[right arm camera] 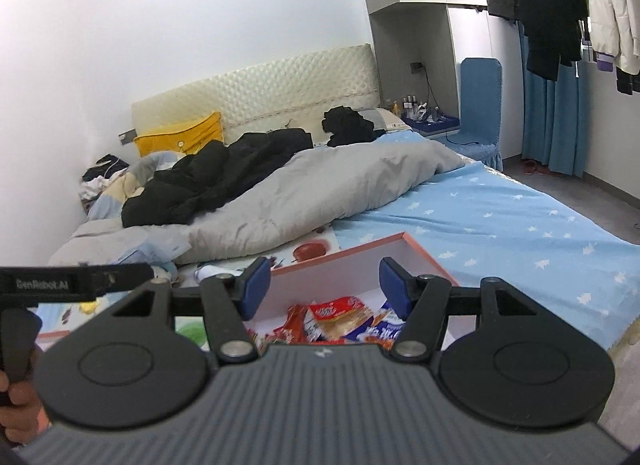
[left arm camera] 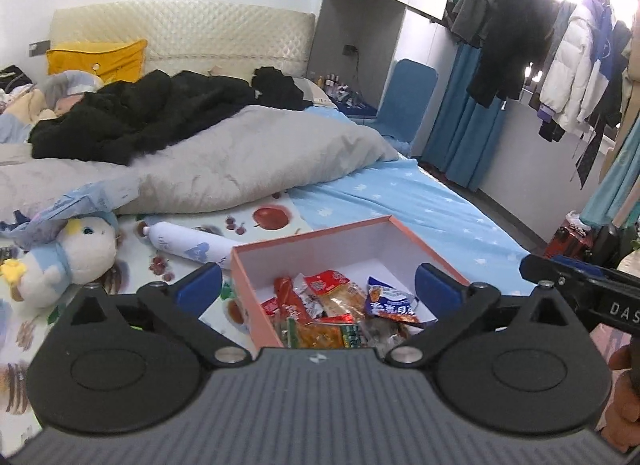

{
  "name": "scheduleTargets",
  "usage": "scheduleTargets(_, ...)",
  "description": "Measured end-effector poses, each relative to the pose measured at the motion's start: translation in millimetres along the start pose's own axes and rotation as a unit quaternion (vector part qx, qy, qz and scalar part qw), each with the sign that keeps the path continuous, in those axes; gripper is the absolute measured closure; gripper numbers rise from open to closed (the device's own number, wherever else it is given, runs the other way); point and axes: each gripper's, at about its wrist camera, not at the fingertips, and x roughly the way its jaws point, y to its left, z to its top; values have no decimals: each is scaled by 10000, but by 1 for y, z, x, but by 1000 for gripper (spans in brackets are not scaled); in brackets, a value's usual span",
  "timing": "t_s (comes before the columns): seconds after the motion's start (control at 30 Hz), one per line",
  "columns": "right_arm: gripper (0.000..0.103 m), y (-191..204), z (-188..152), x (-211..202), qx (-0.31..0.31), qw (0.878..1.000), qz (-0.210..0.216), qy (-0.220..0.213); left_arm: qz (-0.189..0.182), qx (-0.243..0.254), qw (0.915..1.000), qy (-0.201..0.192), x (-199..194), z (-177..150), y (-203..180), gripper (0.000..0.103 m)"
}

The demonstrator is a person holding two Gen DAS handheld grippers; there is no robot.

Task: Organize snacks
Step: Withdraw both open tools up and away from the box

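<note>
Snacks (left arm camera: 340,311) lie piled in an open pink box (left arm camera: 256,297) on a bed (left arm camera: 420,201), seen from the left wrist. The left gripper (left arm camera: 318,285) hovers above the box, spread wide and holding nothing. A stuffed toy (left arm camera: 64,257) and a white bottle (left arm camera: 188,245) lie left of the box, beside a grey duvet (left arm camera: 240,153).

From the right wrist, the right gripper (right arm camera: 320,285) also hangs over the box (right arm camera: 360,249), spread apart and empty, with the snacks (right arm camera: 340,317) visible between its 2 blue fingertips (right arm camera: 254,285).
</note>
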Motion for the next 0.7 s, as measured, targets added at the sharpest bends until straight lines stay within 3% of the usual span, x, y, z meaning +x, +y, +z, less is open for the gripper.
scheduleTargets(0.33, 41, 15, -36, -11, -118, 9997, -91, 185, 383, -32, 9991, 157, -19, -36, 1, 0)
scheduleTargets(0.7, 41, 17, -64, -16, -79, 9988, -211, 440, 512, -57, 9985, 200, -26, -67, -6, 0)
